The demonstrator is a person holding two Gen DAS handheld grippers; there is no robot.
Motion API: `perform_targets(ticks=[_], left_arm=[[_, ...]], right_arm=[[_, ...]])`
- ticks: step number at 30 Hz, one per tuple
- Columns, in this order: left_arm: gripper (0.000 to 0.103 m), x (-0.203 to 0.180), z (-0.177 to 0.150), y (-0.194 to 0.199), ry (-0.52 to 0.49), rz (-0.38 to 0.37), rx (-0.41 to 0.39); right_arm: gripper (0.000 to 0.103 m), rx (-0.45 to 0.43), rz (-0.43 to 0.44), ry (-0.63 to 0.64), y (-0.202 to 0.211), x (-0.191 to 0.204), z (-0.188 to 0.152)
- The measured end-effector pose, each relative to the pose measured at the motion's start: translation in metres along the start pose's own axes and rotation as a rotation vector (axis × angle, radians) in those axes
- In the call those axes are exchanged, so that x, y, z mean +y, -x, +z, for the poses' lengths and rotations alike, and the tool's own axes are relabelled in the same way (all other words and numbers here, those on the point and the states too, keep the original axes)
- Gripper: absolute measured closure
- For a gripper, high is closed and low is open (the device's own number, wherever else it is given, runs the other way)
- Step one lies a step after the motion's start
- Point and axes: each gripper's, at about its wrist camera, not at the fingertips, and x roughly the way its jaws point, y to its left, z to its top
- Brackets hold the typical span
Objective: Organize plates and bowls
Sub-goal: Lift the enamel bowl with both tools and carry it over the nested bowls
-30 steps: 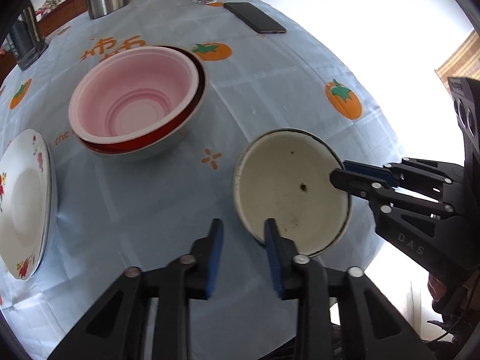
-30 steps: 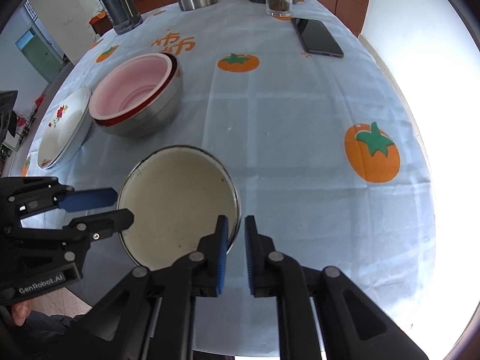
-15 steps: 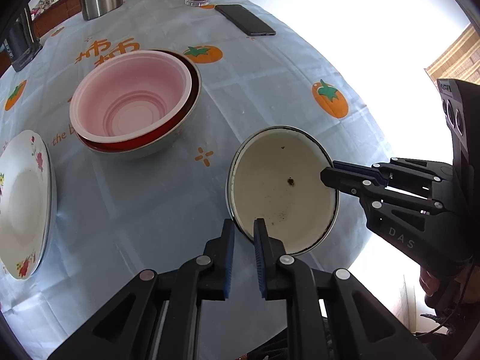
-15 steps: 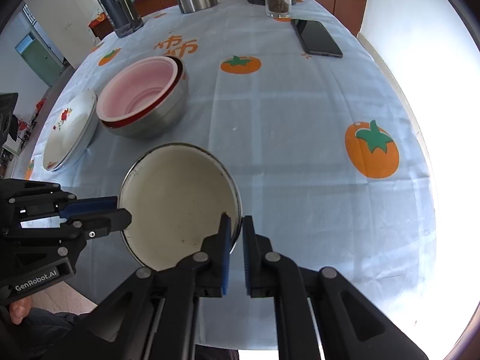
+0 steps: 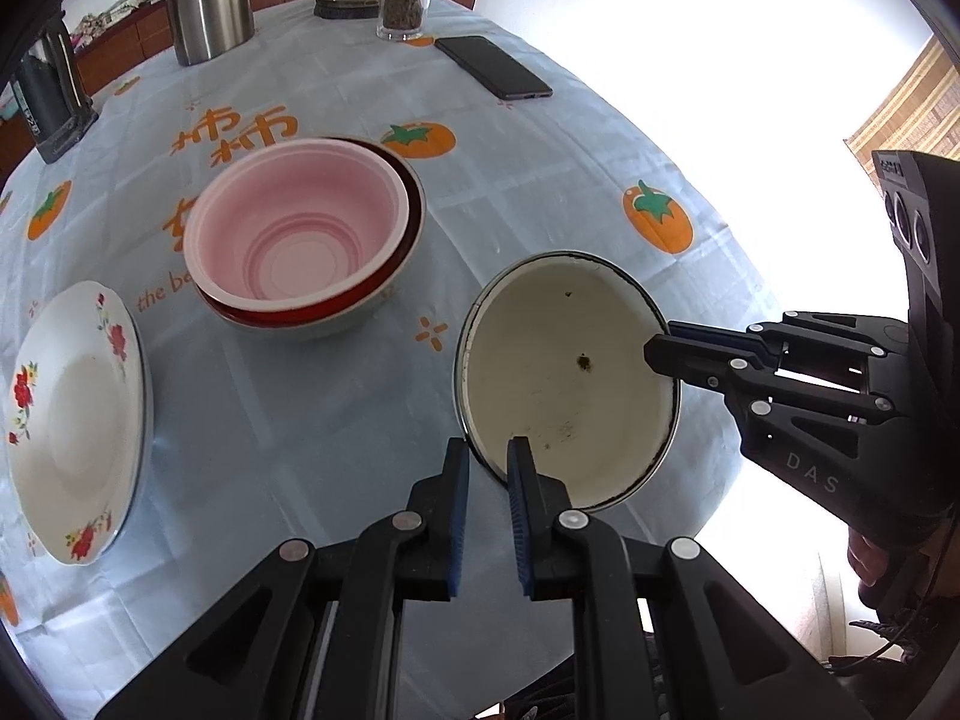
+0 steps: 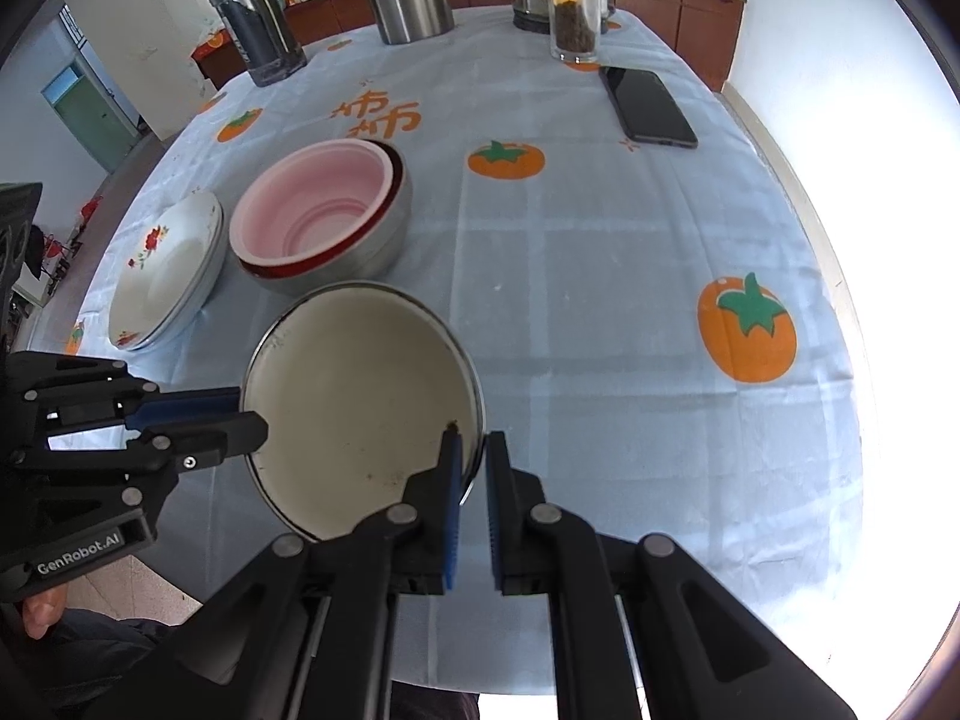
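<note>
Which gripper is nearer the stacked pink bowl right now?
Left. The left gripper pinches the cream bowl's rim on the side facing the pink bowl; the right gripper pinches the rim opposite, farther away.

A chipped, speckled cream enamel bowl [image 5: 570, 384] with a dark metal rim; a matt pink plastic bowl [image 5: 300, 240] nested in a brushed steel one [image 6: 366, 246]; glossy floral china plates [image 5: 72, 420]; a smooth printed cloth [image 6: 600, 276] over the counter; matt black plastic tools, blue ribbed pads [image 5: 521, 504].
</note>
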Motion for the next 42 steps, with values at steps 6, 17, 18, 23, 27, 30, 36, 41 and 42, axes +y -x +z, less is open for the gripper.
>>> perform_targets(ticks=[6, 17, 18, 23, 27, 30, 36, 41, 42], left_arm=[[0.089, 0.005, 0.003, 0.007, 0.001, 0.007, -0.014], [0.089, 0.014, 0.01, 0.018, -0.003, 0.02, -0.039], [0.089, 0.014, 0.011, 0.018, -0.003, 0.021, -0.041], [0.089, 0.018, 0.013, 0.023, -0.005, 0.025, -0.053], [0.089, 0.023, 0.015, 0.027, -0.001, 0.03, -0.064], [0.089, 0.027, 0.018, 0.03, 0.005, 0.03, -0.072], [0.089, 0.033, 0.022, 0.036, 0.014, 0.03, -0.085], [0.089, 0.038, 0.025, 0.041, 0.021, 0.035, -0.096], [0.089, 0.039, 0.025, 0.042, 0.022, 0.035, -0.098]], right_arm=[[0.096, -0.013, 0.003, 0.011, 0.003, 0.007, 0.007], [0.096, -0.032, 0.008, 0.027, 0.007, 0.015, 0.02], [0.096, -0.034, 0.009, 0.027, 0.007, 0.016, 0.021], [0.096, -0.042, 0.012, 0.03, 0.008, 0.019, 0.027], [0.096, -0.05, 0.013, 0.037, 0.009, 0.023, 0.032], [0.096, -0.056, 0.017, 0.042, 0.011, 0.026, 0.037], [0.095, -0.062, 0.021, 0.052, 0.011, 0.03, 0.044], [0.095, -0.07, 0.025, 0.06, 0.011, 0.033, 0.05], [0.095, -0.072, 0.026, 0.061, 0.011, 0.034, 0.051]])
